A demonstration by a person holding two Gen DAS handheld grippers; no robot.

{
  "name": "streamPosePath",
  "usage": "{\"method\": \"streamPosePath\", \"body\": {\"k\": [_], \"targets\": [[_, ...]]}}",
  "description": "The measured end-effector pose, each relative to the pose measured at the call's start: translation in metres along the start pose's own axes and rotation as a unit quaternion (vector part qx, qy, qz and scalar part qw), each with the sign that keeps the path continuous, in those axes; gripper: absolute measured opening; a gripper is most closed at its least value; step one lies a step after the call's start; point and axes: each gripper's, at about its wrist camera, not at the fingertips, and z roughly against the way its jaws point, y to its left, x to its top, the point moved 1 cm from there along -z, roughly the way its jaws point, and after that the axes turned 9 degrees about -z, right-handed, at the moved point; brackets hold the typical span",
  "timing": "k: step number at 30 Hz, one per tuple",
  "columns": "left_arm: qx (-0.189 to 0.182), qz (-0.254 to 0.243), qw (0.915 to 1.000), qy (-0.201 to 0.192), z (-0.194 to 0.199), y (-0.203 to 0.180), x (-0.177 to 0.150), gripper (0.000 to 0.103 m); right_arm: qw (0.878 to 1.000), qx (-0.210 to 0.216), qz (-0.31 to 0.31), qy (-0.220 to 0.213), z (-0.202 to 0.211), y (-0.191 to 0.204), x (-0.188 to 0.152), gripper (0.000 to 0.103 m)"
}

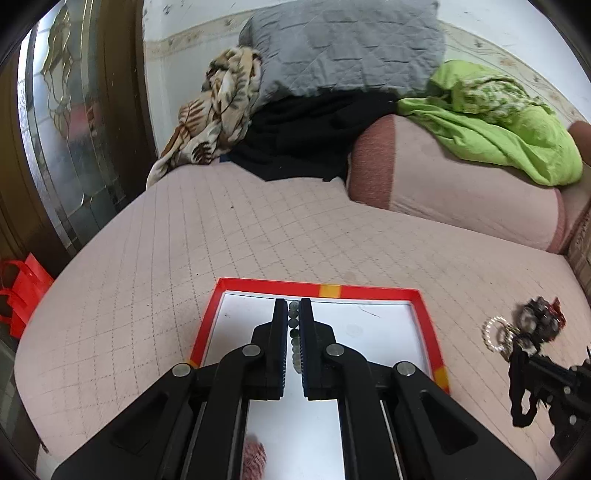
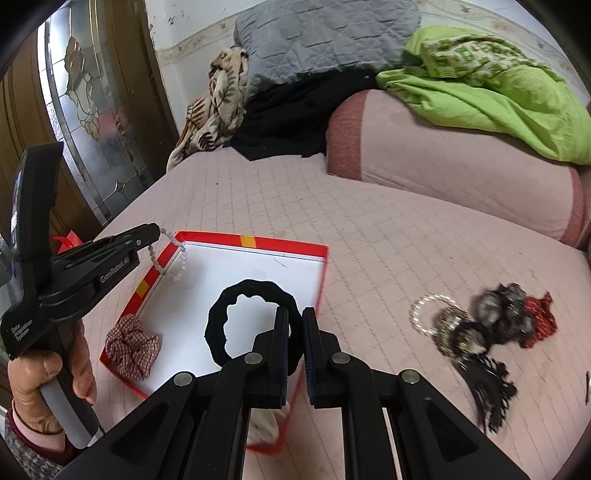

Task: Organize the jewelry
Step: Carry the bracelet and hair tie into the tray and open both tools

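Two grippers are over the red-rimmed tray [image 2: 255, 242], which lies on the pink quilted bed [image 2: 388, 236]; everything below is placed rel. to that tray.

Nearest: right gripper [image 2: 295, 314] sits above the tray's near-right edge, jaws nearly closed, pinching a black scrunchie [image 2: 221, 314] that hangs as an open loop over the white tray floor. Left gripper [image 1: 293, 306] is over the tray's left part, jaws squeezed tight on a strand of pale green-grey beads [image 1: 294, 332]; in the right wrist view the strand dangles from the tips above the tray's far-left rim. A hand [image 2: 48, 380] in a pink cuff grips that tool's handle, left of the tray.

Inside the tray, near-left corner: a red-checked scrunchie [image 2: 131, 345]. Something white pokes out at the tray's near edge, can't tell what.

Right of the tray, apart from it, on the quilt: a heap of jewelry & hair things [image 2: 484, 325], incl. a pearly ring bracelet, dark beaded pieces, a red bit, black fringe.

Beyond the tray: a pink bolster [image 2: 461, 162], w/ a lime-green cloth [image 2: 498, 96] on it, black fabric [image 2: 303, 114], a grey quilted cushion [image 2: 325, 33], a leaf-print cloth [image 2: 218, 103]. Far left of the tray: a red bag [image 1: 26, 288] and a glass-panelled door [image 2: 92, 103].
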Motion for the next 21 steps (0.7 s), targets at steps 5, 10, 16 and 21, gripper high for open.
{"method": "streamPosePath", "body": {"k": [5,10,16,21], "targets": [[-0.013,0.033,0.9992,0.016,-0.029,0.024,0.002,0.005,1.0,-0.001,0.002,0.016,-0.032,0.007,0.012,0.008],[-0.048,0.084,0.9943,0.046,-0.067,0.044,-0.006,0.005,0.999,-0.006,0.006,0.036,-0.071,0.015,0.023,0.008],[-0.024,0.09,0.9936,0.064,-0.1,0.054,-0.008,0.005,0.998,-0.016,0.006,0.062,-0.117,0.016,0.033,0.008],[-0.002,0.102,0.9913,0.083,-0.118,0.067,-0.013,0.005,0.996,-0.025,-0.002,0.082,-0.148,0.01,0.039,0.008]]}}
